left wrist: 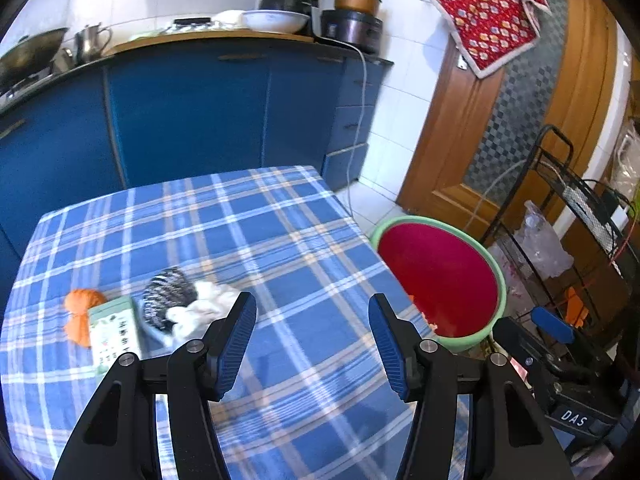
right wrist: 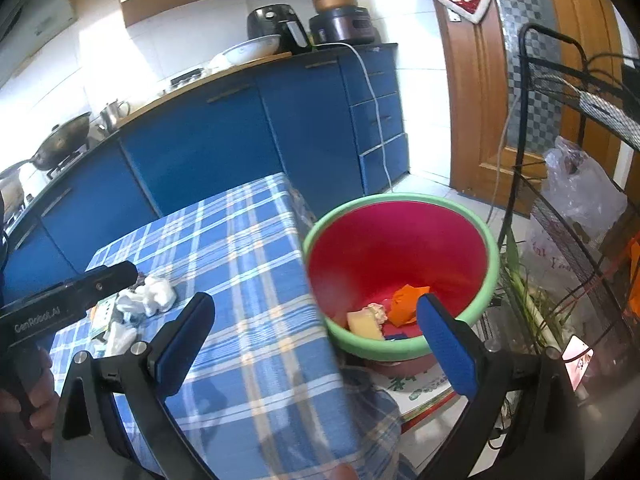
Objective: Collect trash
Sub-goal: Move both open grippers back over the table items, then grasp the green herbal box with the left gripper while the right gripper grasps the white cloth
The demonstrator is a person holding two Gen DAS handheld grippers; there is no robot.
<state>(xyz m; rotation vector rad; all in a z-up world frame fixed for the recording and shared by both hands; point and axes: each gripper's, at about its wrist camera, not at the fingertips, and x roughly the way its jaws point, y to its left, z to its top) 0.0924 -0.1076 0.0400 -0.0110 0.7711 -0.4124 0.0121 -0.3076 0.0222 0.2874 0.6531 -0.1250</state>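
On the blue plaid tablecloth lie an orange scrap, a green-and-white carton, a striped dark wad and crumpled white paper. My left gripper is open and empty, above the cloth to the right of this trash. A red basin with a green rim stands beside the table's right edge and holds orange and yellow scraps. My right gripper is open and empty over the table edge and the basin. The white paper and the left gripper show at left.
Blue kitchen cabinets with pots and a bowl on the counter stand behind the table. A black wire rack with plastic bags stands right of the basin. A wooden door is at the back right. A white cable hangs from the counter.
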